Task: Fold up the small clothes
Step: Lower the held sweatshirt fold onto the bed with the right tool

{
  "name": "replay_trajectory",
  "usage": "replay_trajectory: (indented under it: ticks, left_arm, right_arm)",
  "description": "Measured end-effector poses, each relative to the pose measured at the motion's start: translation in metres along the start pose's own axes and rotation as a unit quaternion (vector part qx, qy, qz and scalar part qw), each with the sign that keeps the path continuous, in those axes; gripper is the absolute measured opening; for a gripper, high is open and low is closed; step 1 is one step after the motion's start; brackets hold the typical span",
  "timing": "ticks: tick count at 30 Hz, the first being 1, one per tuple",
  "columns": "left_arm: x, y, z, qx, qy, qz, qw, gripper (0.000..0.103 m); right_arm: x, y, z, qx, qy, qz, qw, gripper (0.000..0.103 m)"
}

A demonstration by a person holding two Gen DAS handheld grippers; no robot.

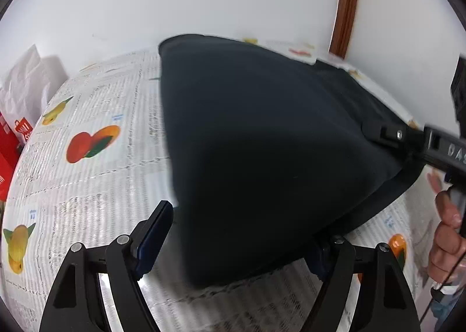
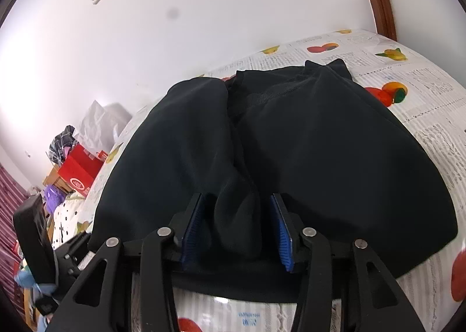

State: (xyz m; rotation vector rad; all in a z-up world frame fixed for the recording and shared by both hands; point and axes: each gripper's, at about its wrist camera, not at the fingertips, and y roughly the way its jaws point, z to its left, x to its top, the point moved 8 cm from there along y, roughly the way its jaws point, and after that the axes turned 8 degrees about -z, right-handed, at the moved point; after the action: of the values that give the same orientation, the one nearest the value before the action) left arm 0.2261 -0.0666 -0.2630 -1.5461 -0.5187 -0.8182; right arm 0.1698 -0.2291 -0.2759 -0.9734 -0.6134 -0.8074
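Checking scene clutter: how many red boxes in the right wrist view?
1: the red box sits at the left, beyond the table's far-left edge, below a crumpled white bag. More may be hidden in that pile.

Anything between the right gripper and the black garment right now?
Nothing visible. A bunch of the black garment already sits between the right gripper's open blue pads, on the fruit-print tablecloth.

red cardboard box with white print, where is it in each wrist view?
Left wrist view: the red cardboard box with white print sits at the far left edge, cut off by the lens rim, below a white plastic bag.
Right wrist view: the box is at left, mid-height, beside the black garment.
Shared landmark: the fruit-print newspaper-pattern tablecloth beneath the garment.
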Motion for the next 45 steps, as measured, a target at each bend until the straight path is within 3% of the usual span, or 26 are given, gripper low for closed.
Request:
replay_trajectory:
  ticks: [4,6,7,10,16,20,22,27,35,38,43,45]
  left_arm:
    - [-0.002,0.006,0.002,-0.004,-0.012,0.01,0.9999,0.081]
    - [-0.002,0.006,0.005,0.004,-0.013,0.011,0.9999,0.083]
    - [-0.003,0.006,0.005,0.009,-0.009,0.011,0.9999,0.084]
    - [-0.003,0.007,0.005,0.015,-0.009,0.011,0.9998,0.084]
    - [-0.005,0.007,0.013,0.027,-0.023,0.011,0.9993,0.084]
    - [-0.005,0.007,0.016,0.028,-0.029,0.011,0.9991,0.084]
    - [-0.006,0.007,0.017,0.028,-0.029,0.011,0.9991,0.084]
    - [-0.005,0.009,0.015,0.03,-0.023,0.012,0.9992,0.085]
    - [-0.004,0.005,-0.005,-0.004,-0.008,0.006,0.9999,0.084]
    - [0.0,0.011,-0.021,0.009,0.013,0.005,0.9999,0.084]
    - [0.003,0.017,-0.016,0.018,-0.006,0.016,0.9997,0.087]
    - [0.002,0.016,-0.015,0.023,-0.001,0.015,0.9996,0.087]
  right_arm:
    - [0.0,0.016,0.005,0.002,0.006,0.016,1.0,0.048]
    - [0.0,0.024,0.011,0.0,0.0,0.024,1.0,0.038]
    - [0.0,0.027,0.014,0.001,-0.007,0.027,1.0,0.026]
    - [0.004,0.027,0.024,0.013,-0.024,0.02,0.999,0.018]
    - [0.047,-0.027,0.025,0.057,-0.02,-0.083,0.995,0.016]
    - [0.062,-0.072,-0.002,0.021,-0.013,-0.159,0.987,0.016]
    - [0.056,-0.074,-0.027,-0.012,-0.001,-0.15,0.989,0.016]
    - [0.018,-0.042,-0.077,-0.08,0.016,-0.045,0.996,0.017]
    - [0.015,-0.04,-0.071,-0.105,0.007,-0.057,0.993,0.017]
    - [0.019,-0.041,-0.07,-0.105,0.01,-0.051,0.993,0.018]
    - [0.027,-0.04,-0.062,-0.12,-0.025,-0.026,0.992,0.017]
    - [0.039,-0.054,-0.052,-0.106,-0.044,-0.061,0.992,0.017]
